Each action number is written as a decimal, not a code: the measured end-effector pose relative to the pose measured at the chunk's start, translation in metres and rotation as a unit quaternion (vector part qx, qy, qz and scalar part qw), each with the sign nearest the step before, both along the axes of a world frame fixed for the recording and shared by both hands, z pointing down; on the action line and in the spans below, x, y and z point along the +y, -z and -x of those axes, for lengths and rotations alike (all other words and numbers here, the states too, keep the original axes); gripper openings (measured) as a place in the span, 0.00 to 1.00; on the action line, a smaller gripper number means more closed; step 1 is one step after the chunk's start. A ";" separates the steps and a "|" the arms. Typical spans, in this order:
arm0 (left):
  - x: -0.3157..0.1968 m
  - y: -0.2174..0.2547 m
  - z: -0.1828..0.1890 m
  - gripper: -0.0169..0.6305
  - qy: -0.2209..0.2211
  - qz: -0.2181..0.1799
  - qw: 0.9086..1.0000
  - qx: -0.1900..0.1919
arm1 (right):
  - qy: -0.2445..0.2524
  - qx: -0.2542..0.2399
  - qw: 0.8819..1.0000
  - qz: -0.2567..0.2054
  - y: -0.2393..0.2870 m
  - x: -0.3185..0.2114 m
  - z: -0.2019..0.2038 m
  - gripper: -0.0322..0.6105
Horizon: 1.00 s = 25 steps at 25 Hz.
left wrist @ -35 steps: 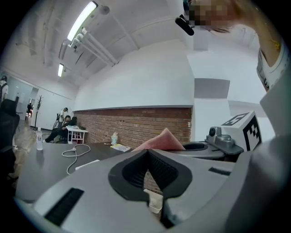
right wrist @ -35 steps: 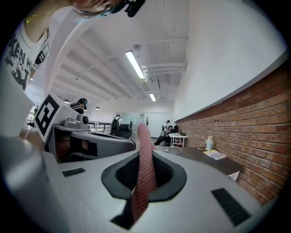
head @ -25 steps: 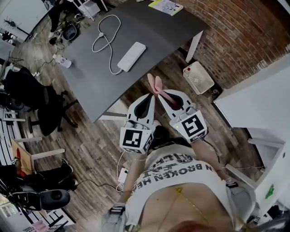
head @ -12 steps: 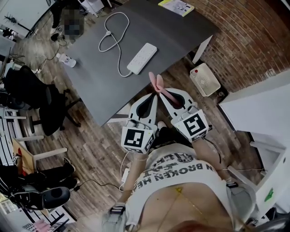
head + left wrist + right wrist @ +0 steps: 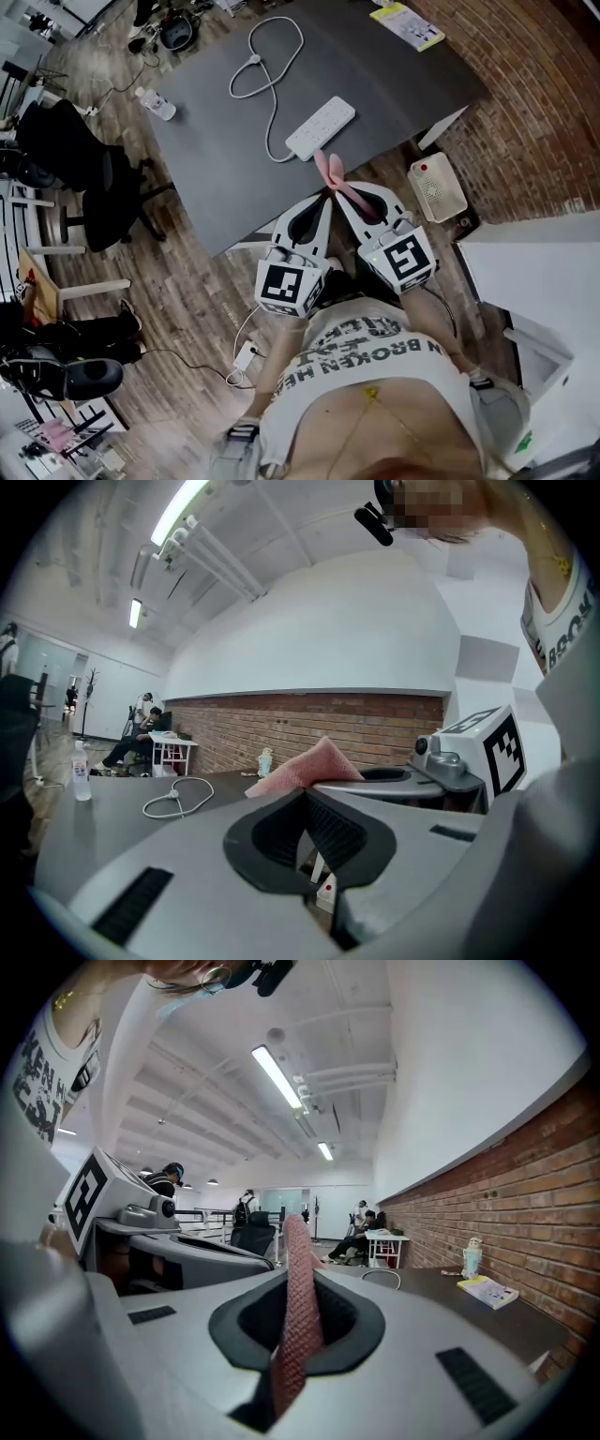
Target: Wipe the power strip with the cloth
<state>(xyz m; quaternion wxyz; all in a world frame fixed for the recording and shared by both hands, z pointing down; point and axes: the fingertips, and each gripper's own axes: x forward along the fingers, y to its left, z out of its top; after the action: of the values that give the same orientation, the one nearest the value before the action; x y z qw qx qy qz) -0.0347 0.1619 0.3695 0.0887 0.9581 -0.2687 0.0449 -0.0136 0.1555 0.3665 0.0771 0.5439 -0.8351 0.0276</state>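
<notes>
You are clamping the pink cloth (image 5: 327, 169) in your right gripper (image 5: 343, 190); your left gripper (image 5: 322, 204) is hanging closed, empty.

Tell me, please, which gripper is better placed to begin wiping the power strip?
Right. The right gripper is shut on the pink cloth, which sticks out toward the power strip; the left gripper is shut with nothing in it.

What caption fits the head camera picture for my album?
The right gripper pinches a pink cloth near the white power strip on the grey table.
</notes>
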 end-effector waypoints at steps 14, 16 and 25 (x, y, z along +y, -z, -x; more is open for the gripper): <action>-0.133 0.022 -0.059 0.04 0.125 -0.012 0.992 0.006 | 0.134 -0.010 0.991 -0.027 0.027 -0.141 -0.059 0.08; -0.145 0.024 -0.067 0.04 0.137 -0.009 0.990 0.011 | 0.146 -0.010 0.989 -0.025 0.027 -0.152 -0.067 0.08; -0.177 0.022 -0.081 0.04 0.205 -0.012 0.979 0.004 | 0.216 0.007 0.976 -0.010 0.024 -0.184 -0.082 0.08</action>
<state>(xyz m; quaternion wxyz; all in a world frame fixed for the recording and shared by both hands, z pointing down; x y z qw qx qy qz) 0.0468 -0.0148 0.3476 0.0859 0.8839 -0.4594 0.0188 0.0683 -0.0286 0.3428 0.0815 0.3520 -0.9324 -0.0023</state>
